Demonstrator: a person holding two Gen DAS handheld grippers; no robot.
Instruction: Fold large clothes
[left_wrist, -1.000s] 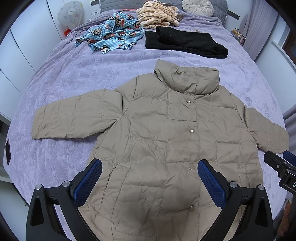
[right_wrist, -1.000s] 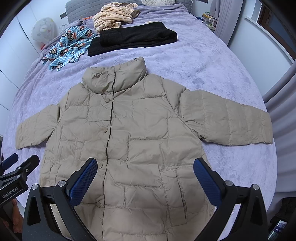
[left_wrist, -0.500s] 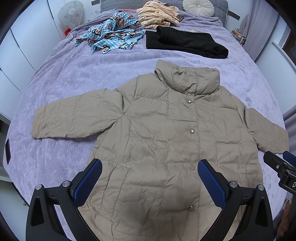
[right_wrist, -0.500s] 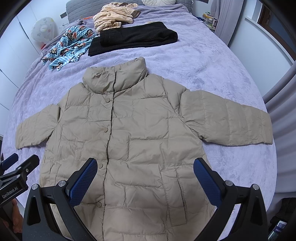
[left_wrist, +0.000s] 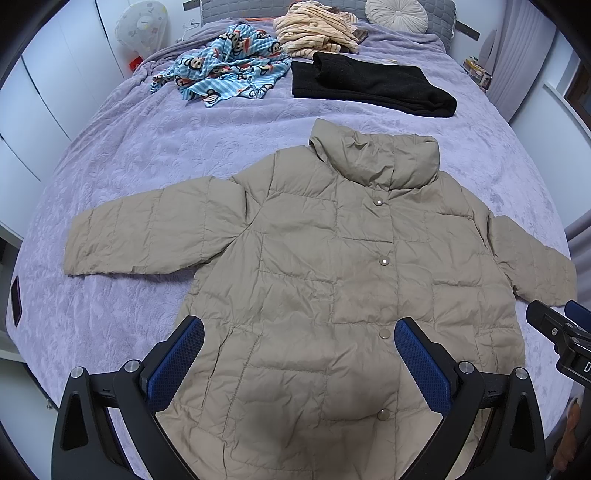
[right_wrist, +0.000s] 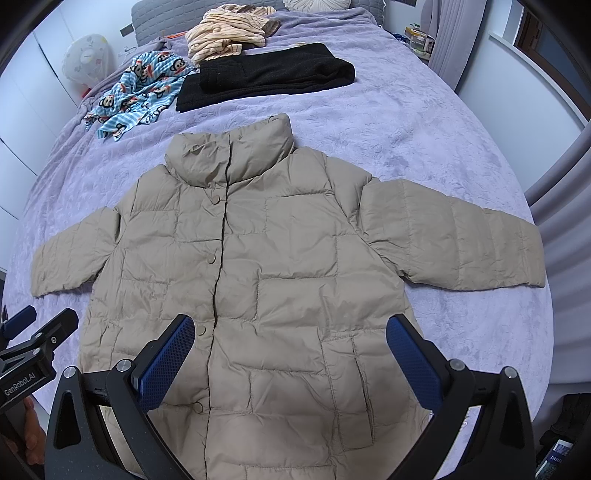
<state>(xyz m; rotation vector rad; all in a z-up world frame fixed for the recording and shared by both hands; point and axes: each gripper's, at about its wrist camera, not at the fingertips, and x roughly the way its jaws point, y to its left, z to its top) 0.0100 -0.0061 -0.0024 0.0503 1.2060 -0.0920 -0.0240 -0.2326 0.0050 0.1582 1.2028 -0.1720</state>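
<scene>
You have the beige puffer jacket (left_wrist: 332, 280) spread flat and face up on the lavender bedspread (left_wrist: 147, 147), snapped shut down the front, collar pointing toward the headboard and both sleeves stretched out to the sides. Your left gripper (left_wrist: 299, 354) hovers over the lower left part of the jacket with its blue-padded fingers (left_wrist: 177, 362) spread wide and nothing between them. Your right gripper (right_wrist: 290, 352) hangs over the lower right part, its fingers (right_wrist: 413, 358) likewise wide apart and empty. Beyond the collar, a folded black garment (left_wrist: 373, 88) lies on the bedspread, with a crumpled blue monkey-print garment (left_wrist: 229, 70) to its left and a cream striped garment (left_wrist: 314, 29) behind them. A round white cushion (left_wrist: 397, 13) rests near the headboard.
</scene>
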